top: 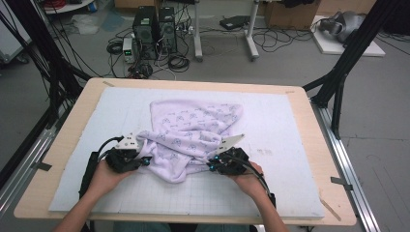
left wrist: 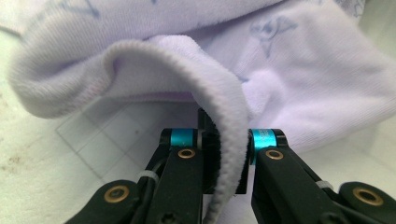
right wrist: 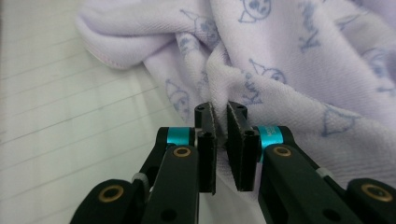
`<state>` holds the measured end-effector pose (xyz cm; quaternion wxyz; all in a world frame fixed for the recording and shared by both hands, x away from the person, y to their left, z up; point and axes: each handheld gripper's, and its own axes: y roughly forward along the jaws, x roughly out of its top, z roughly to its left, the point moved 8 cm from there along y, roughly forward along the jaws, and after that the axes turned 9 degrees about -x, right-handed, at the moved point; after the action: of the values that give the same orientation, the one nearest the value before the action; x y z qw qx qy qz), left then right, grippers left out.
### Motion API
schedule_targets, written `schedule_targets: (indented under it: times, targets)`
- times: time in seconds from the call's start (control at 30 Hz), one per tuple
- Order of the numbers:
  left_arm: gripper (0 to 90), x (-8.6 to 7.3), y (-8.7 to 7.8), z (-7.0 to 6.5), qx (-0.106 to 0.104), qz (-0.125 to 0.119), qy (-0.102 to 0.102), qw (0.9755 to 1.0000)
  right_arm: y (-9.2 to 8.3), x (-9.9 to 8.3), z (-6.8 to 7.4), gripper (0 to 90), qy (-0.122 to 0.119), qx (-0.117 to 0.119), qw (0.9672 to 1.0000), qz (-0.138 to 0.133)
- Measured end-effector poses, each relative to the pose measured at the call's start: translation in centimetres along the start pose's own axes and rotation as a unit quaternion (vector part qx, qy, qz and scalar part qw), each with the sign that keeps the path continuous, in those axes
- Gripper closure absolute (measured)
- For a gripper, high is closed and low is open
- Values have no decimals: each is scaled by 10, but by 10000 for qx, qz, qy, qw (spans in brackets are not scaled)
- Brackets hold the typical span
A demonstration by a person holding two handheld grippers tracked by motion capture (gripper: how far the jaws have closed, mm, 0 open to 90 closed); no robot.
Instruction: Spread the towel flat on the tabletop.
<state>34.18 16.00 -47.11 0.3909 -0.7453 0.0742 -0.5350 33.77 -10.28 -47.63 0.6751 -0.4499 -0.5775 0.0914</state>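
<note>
On the near half of the white mat point(top: 290, 145) that covers the surface point(top: 77, 106), a lilac printed towel point(top: 193, 128) lies crumpled, with its bulk bunched toward the person's side. Both hand-held grippers sit at the towel's near edge, one at each end of it. The left hand-held gripper point(left wrist: 223, 154) is clenched on a thick rolled hem of the towel, which runs up between its jaws. The right hand-held gripper point(right wrist: 220, 135) pinches a raised fold of the towel, its jaws nearly together with cloth caught between them.

Judging by this, the step in hand is taking hold of two points on the towel's near edge, probably to spread or fold it. The next move likely calls for lifting both hands together and drawing them apart, so the towel opens without slipping from either grip.
</note>
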Motion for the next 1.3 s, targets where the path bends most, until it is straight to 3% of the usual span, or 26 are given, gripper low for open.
schedule_targets:
  times: [0.1, 0.13, 0.27, 0.37, 0.5, 0.53, 0.63, 0.73, 0.8, 1.0, 1.17, 1.3]
  targets:
    - [866, 5, -5, -8, -85, -108, 28, 9999, -21, 0, 1, 831, -26, 13, 9999, -133]
    - [866, 9, -10, -16, -158, -174, 110, 9997, -32, 0, 1, 831, -44, 5, 9998, -176]
    - [865, 17, -16, -31, -421, -359, 110, 9984, -66, 0, -3, 831, 49, 24, 9995, -307]
    - [864, 18, -11, -30, -412, -329, 56, 9986, -81, 0, -14, 830, 103, -97, 9996, -254]
    - [864, 17, -1, -15, -243, -225, -115, 9994, -64, 3, -39, 825, 313, -245, 9992, 9]
    - [864, 16, 5, -1, -14, -170, -224, 9996, -56, 4, -46, 824, 376, -280, 9989, 44]
    - [864, 13, 12, 19, 238, -90, -381, 9989, -29, 7, -62, 824, 549, -394, 9976, 175]
    - [851, 9, 16, 29, 247, -59, -522, 9983, -5, 3, -73, 823, 685, -410, 9961, 384]
    - [796, 9, 13, 30, 256, -108, -570, 9980, 0, 2, -78, 810, 879, -298, 9952, 303]
    - [611, 12, -10, 33, 400, -289, -611, 9969, -21, 10, -75, 649, 842, -356, 9958, -52]
    - [559, 18, -24, 31, 513, -386, -535, 9965, -46, 7, -63, 619, 699, -453, 9962, -248]
    - [504, 16, -35, 33, 608, -278, -554, 9962, -62, 4, -52, 616, 654, -423, 9958, -477]
